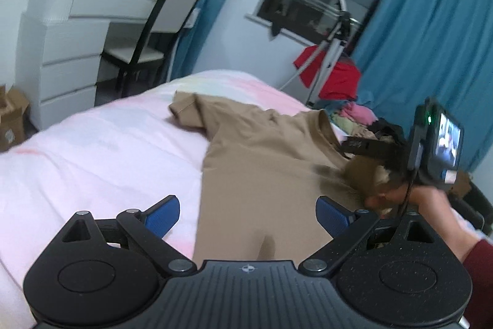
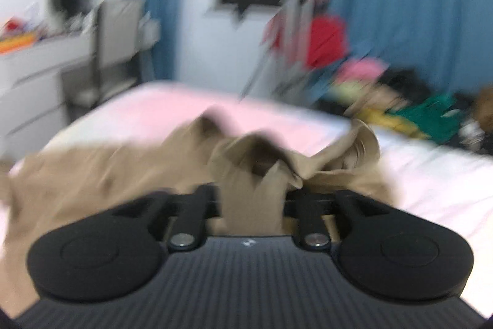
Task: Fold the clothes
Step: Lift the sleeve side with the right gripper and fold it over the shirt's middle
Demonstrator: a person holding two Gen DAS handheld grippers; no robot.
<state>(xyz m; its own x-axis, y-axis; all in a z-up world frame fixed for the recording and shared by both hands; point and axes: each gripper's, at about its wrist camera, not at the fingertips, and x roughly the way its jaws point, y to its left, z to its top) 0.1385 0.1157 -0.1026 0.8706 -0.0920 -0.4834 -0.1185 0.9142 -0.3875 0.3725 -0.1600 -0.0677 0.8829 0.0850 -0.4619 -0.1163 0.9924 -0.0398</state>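
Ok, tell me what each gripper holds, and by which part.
Left gripper: open, holds nothing. Right gripper: shut on a bunch of the shirt near one sleeve; blur hides exactly where.

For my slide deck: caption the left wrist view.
Open left gripper above a tan T-shirt on the pink bed.

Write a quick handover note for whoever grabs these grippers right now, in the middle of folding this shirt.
Left gripper: open, empty, hovering over the lower part of the shirt.
Right gripper: shut on a bunch of the shirt's cloth at its right side; that view is blurred.
Shirt: tan, lying mostly spread on the pink bed, with the far sleeve out to the side.
Done: no finished fold visible.
Left: fold the sleeves and body.
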